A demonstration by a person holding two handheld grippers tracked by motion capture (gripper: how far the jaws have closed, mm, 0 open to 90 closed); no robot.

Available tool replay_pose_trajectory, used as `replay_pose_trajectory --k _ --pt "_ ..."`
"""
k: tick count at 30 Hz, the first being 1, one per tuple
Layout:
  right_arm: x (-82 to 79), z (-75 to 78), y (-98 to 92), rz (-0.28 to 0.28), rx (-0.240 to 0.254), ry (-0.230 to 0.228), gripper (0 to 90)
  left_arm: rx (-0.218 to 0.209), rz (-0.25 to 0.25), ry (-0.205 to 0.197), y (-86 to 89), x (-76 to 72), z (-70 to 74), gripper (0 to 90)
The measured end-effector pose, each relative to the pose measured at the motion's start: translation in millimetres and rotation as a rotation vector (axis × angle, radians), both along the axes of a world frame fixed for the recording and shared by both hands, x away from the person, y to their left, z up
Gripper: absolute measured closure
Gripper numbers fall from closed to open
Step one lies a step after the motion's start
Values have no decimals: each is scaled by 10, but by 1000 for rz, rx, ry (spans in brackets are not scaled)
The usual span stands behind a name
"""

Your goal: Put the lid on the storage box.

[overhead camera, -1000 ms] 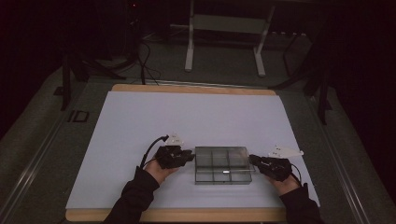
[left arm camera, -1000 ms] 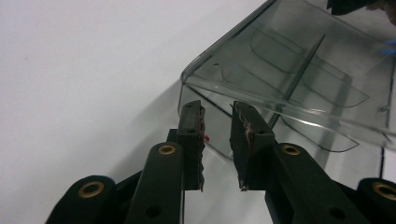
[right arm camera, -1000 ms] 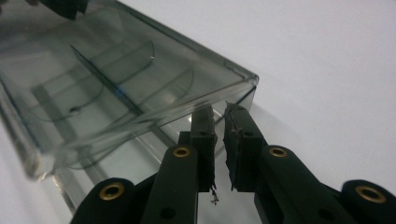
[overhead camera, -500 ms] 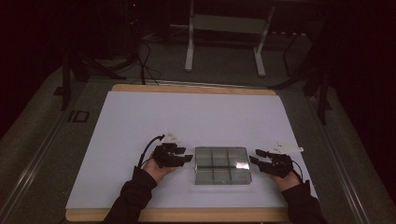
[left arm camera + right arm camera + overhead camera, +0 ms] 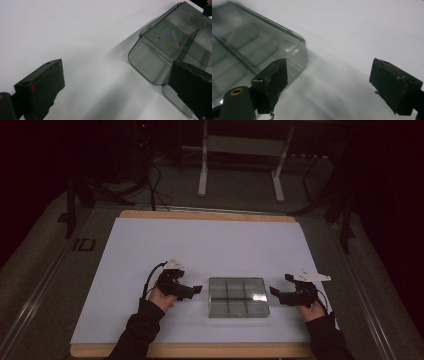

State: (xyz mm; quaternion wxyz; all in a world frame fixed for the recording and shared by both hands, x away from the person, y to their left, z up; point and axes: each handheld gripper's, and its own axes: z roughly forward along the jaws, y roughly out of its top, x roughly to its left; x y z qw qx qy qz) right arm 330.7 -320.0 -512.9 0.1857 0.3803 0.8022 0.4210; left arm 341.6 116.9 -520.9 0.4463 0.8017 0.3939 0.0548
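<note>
White table cover [image 5: 210, 245] lying bare around work area; metal stand legs [image 5: 240, 165] standing far beyond table. Clear plastic divided box [image 5: 238, 297] sitting near table's front edge, between my two grippers, compartments looking empty. My left gripper [image 5: 196, 291] hovering just left of box, jaws just been opening, spread wide, gripping nothing. My right gripper [image 5: 274, 293] hovering just right of box, jaws likewise just been opening, spread, holding nothing.
</note>
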Motion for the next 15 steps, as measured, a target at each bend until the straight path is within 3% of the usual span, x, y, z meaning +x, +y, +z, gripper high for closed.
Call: replay_pose_trajectory --k 8,15 --pt "-21 -33 -56 -15 -48 -16 148 47 -40 -53 8 -104 -26 15" --pt "-64 -53 -120 -27 -49 -12 150 63 -45 -48 70 -189 -19 16"
